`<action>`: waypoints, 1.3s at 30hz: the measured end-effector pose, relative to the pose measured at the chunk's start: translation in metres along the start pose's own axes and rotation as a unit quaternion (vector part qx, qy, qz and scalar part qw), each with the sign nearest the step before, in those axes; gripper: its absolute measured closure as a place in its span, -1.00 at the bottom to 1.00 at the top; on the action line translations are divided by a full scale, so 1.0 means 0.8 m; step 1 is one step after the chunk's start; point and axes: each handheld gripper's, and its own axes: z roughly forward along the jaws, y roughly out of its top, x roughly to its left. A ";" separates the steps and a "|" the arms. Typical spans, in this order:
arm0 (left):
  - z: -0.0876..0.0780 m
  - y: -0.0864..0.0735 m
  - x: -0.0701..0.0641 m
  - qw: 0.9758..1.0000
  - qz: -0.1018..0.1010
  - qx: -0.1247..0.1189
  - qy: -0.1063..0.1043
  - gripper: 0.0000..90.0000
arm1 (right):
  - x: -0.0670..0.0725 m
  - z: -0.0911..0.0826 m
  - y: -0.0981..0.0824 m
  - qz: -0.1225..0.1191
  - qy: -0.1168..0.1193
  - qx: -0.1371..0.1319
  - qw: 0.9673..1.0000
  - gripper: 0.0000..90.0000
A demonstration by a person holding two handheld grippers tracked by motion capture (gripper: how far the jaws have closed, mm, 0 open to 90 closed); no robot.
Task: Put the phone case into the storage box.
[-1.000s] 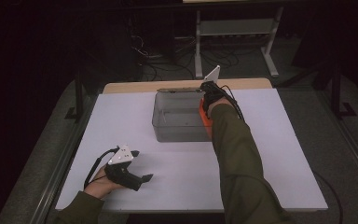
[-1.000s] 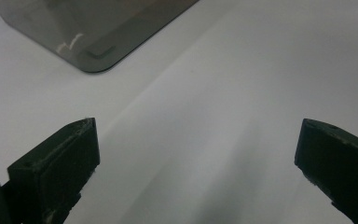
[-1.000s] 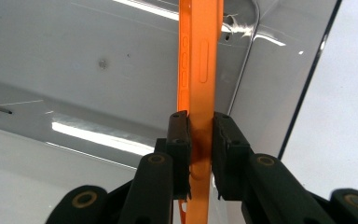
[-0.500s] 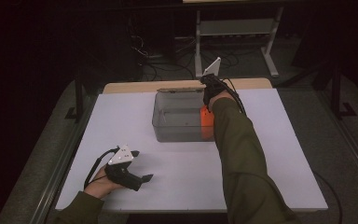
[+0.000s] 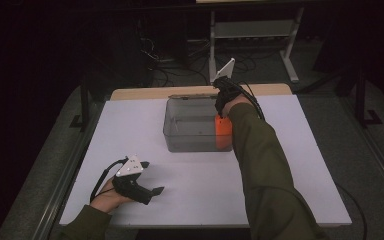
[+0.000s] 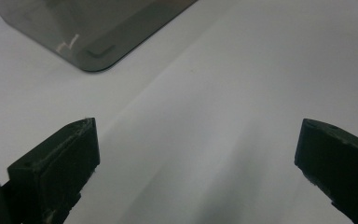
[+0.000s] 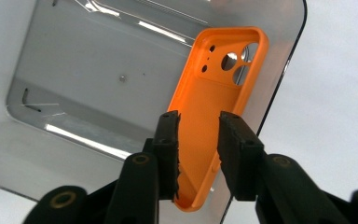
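Observation:
An orange phone case point(image 7: 214, 112) leans on edge against the right wall of a clear grey plastic bin point(image 7: 84, 84), its inside facing me. My right gripper point(image 7: 199, 126) hangs just above it and its jaws have just been opening. The case shows through the gap between the pads, which do not press on it. From above, the right gripper point(image 5: 221, 111) reaches down into the bin point(image 5: 180, 142) at its right end, beside the orange case point(image 5: 223, 131). At the table's front left my left gripper point(image 5: 153, 176) rests open. Nothing lies between its jaws point(image 6: 196, 140).
The bin point(image 6: 98, 42) stands at the middle back of the white table point(image 5: 290, 165). Beyond the table's far edge are a metal shelf frame point(image 5: 252, 30) and cables on a dark floor.
My right hand has risen a little over the bin's right end, and the orange case now sits lower inside. The left hand has stayed put.

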 end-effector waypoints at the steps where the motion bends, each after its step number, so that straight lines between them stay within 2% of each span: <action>1: 0.000 0.000 0.000 1.000 0.000 0.000 0.000 -1.00 | -0.001 -0.001 -0.001 -0.004 -0.001 -0.002 1.000 0.41; 9: 0.000 0.000 0.000 1.000 0.000 0.000 0.000 -1.00 | -0.004 -0.006 -0.003 -0.010 0.003 -0.017 1.000 0.10; 12: 0.000 0.000 0.000 1.000 -0.001 0.000 0.000 -1.00 | -0.006 -0.008 -0.004 -0.019 0.004 -0.026 0.999 -0.08; 17: 0.000 0.000 0.000 1.000 -0.001 0.000 0.000 -1.00 | -0.007 -0.008 -0.007 -0.034 0.005 -0.034 0.999 -0.25; 27: 0.000 -0.001 0.000 1.000 -0.001 0.001 0.000 -1.00 | -0.007 -0.013 -0.013 -0.056 0.011 -0.058 0.997 -0.71; 30: 0.001 -0.001 0.000 1.000 -0.001 0.001 0.000 -1.00 | -0.006 -0.013 -0.016 -0.055 0.012 -0.070 0.996 -0.73; 31: 0.001 -0.001 0.000 1.000 -0.002 0.001 0.000 -1.00 | -0.006 -0.012 -0.017 -0.058 0.008 -0.074 0.996 -0.78; 35: 0.000 -0.001 0.001 1.000 -0.003 0.000 -0.001 -1.00 | -0.009 -0.010 -0.021 -0.060 0.018 -0.081 0.995 -1.00; 39: 0.001 -0.001 0.001 1.000 -0.002 0.001 -0.001 -1.00 | -0.013 -0.009 -0.026 -0.069 0.021 -0.096 0.993 -1.00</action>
